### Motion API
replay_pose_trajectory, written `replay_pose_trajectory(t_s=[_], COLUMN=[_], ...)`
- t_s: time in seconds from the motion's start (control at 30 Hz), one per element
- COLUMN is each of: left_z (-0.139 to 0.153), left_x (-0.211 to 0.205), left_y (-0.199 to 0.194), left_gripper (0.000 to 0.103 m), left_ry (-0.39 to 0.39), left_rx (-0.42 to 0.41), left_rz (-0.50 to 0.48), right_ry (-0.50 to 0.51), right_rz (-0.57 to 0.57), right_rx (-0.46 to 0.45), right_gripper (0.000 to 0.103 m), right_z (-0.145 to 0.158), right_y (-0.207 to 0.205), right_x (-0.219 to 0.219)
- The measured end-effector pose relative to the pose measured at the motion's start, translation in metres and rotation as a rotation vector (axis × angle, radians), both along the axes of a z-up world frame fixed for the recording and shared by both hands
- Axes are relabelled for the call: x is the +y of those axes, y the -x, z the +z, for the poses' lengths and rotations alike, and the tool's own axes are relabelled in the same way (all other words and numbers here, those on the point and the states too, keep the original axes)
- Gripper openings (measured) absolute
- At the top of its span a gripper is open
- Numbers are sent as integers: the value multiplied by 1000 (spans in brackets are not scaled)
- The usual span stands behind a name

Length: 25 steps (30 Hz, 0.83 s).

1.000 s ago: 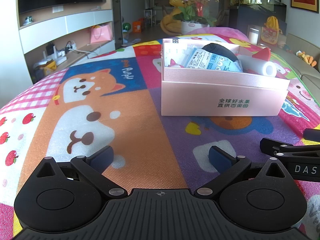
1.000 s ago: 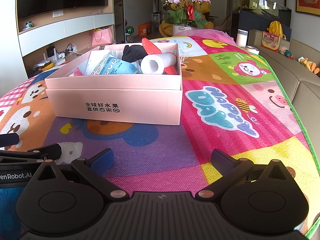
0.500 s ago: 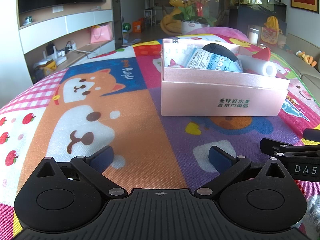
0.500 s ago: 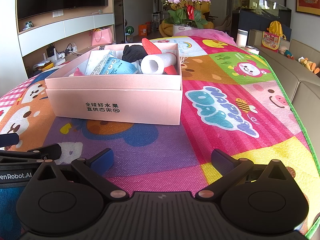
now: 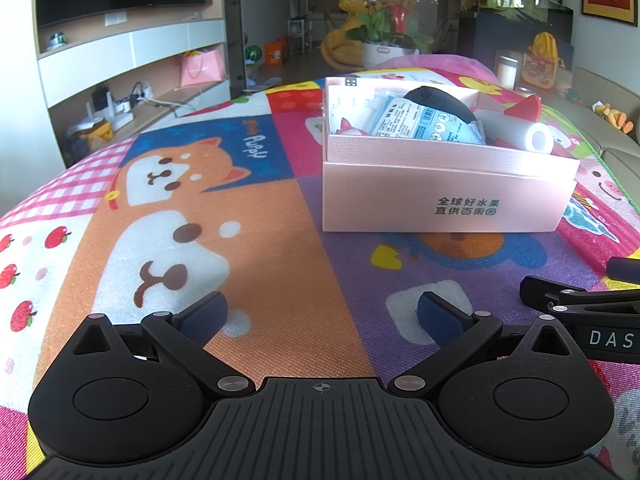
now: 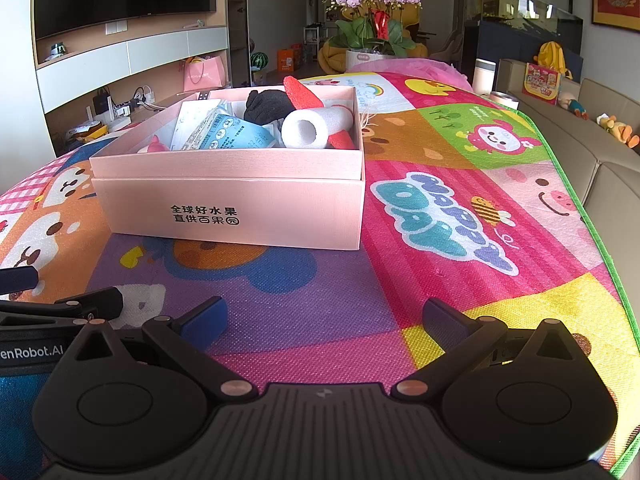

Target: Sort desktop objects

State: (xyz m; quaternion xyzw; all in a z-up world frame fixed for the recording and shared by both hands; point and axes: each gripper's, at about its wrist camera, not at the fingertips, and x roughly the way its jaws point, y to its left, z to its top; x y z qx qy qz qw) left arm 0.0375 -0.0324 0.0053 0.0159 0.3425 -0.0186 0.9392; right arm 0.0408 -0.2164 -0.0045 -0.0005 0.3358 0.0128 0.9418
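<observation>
A pink cardboard box [image 5: 448, 200] [image 6: 232, 216] stands on the cartoon play mat [image 5: 240, 216] [image 6: 460, 208]. Inside it lie a white foam roll [image 6: 310, 128] [image 5: 528, 136], a black cloth [image 6: 266, 106] [image 5: 438, 102], a blue-white packet [image 6: 228, 134] [image 5: 424, 124] and a red piece [image 6: 304, 98]. My left gripper [image 5: 320, 316] is open and empty, low over the mat, in front and left of the box. My right gripper [image 6: 326, 316] is open and empty, in front and right of the box. Each gripper shows at the edge of the other's view.
The mat's green right edge [image 6: 592, 232] borders a beige sofa [image 6: 612, 160]. Beyond the far end stand an orchid pot [image 6: 372, 32], a TV wall unit [image 6: 120, 52] and a dark cabinet [image 6: 520, 36].
</observation>
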Motion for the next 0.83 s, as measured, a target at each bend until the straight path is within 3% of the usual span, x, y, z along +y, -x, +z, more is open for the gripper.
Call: replay_pose_trajectory(t_s=[0.4,0.57,0.83], left_z=[1,5,5], left_x=[-1,3,4], left_y=[1,-7,-7], left_gripper=[103,103,103], left_ry=[-7,15,21], left_rx=[-1,53,52], left_rz=[-3,-3,-5], right_ry=[-3,3,2], right_rz=[0,0,-1], right_rx=[0,1,2], right_gripper=[103,103,103], right_z=[0,0,1], right_y=[1,0,-1], right_x=[0,2,-2])
